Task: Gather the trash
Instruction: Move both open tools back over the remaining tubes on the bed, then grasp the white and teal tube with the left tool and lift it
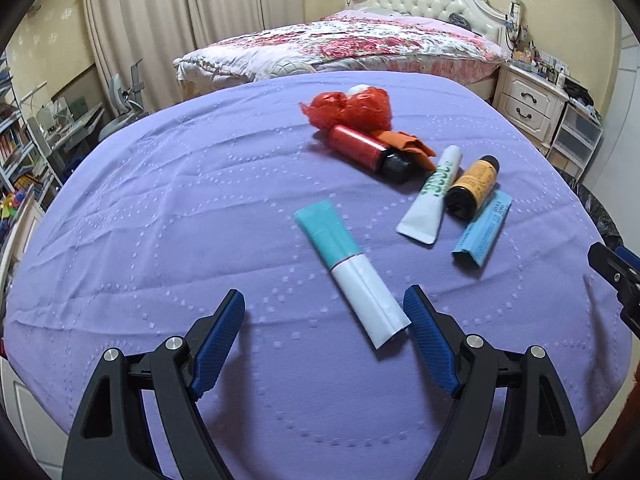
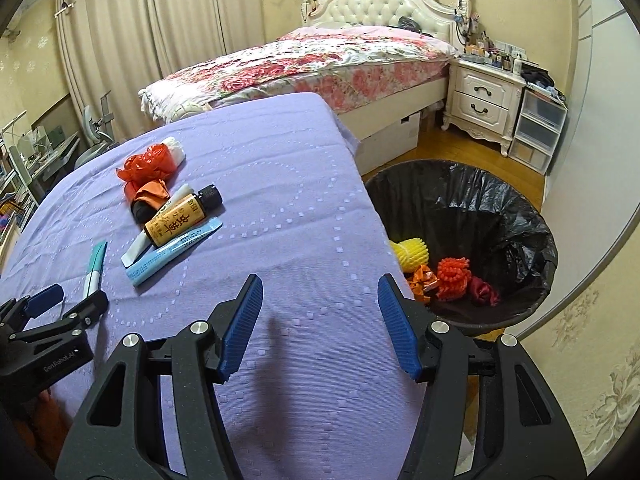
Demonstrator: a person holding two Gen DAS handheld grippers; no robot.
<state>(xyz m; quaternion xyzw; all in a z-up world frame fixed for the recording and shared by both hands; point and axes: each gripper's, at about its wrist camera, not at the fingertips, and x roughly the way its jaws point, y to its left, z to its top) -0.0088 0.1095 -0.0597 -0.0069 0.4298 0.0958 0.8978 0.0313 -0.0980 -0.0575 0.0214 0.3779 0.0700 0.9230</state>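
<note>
On the purple-covered table [image 1: 160,220] lie a teal-and-white tube [image 1: 352,276], a white tube with green print [image 1: 432,196], an orange-labelled dark bottle [image 1: 474,188], a light blue packet [image 1: 484,228], a red bottle with a black cap [image 1: 368,152] and a crumpled red plastic bag [image 1: 352,108]. My left gripper [image 1: 324,304] is open and empty, with the white end of the teal tube just inside its right finger. My right gripper [image 2: 320,300] is open and empty above the table's right edge. The bin [image 2: 480,208], lined with a black bag, holds yellow, orange and red scraps.
The same trash pile shows in the right wrist view [image 2: 172,208] at the left. A bed with a floral cover [image 2: 304,64] stands behind the table. A white nightstand [image 2: 480,96] and plastic drawers [image 2: 540,128] stand beyond the bin. Shelves and a desk line the left wall.
</note>
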